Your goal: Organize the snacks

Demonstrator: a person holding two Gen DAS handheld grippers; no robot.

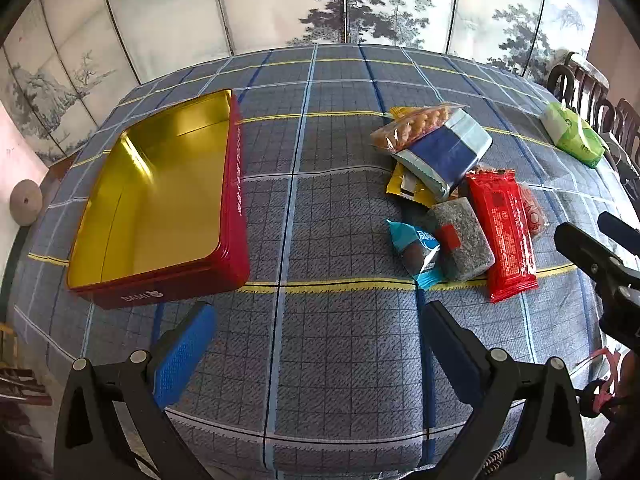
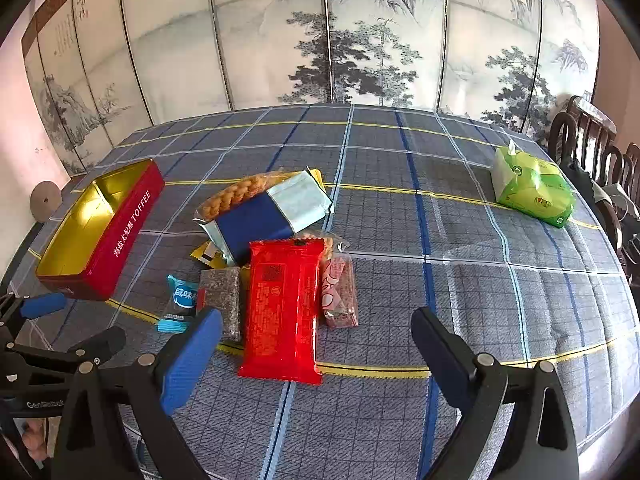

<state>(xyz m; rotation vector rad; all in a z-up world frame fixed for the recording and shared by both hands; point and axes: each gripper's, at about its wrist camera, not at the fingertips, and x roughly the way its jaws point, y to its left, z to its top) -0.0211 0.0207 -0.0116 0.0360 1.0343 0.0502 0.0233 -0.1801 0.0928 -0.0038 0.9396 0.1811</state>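
While you hold both tools above the checked cloth, the left gripper and the right gripper each stand with jaws spread wide and nothing between them. The tin, red outside and gold inside, lies open and empty at the left of the table, well apart from the snack pile; in the left view its long axis runs away from you and leans slightly right. Its long side reads "TOFFEE" after a row of Chinese characters, and its near end reads "BAMI". The red pack lies flat just ahead of the right gripper, long axis pointing away from you, covered in small print too fine to read. Touching its left edge is the grey block, parallel to it; left of that sits the small teal sachet bearing white Chinese characters. At the red pack's right edge lies a pink pack, also lengthwise away from you. Behind them the blue pack lies aslant, its pale end toward the far right, over a yellow wrapper; a clear bag of nuts rests along its far edge. The green tissue pack lies alone at the far right
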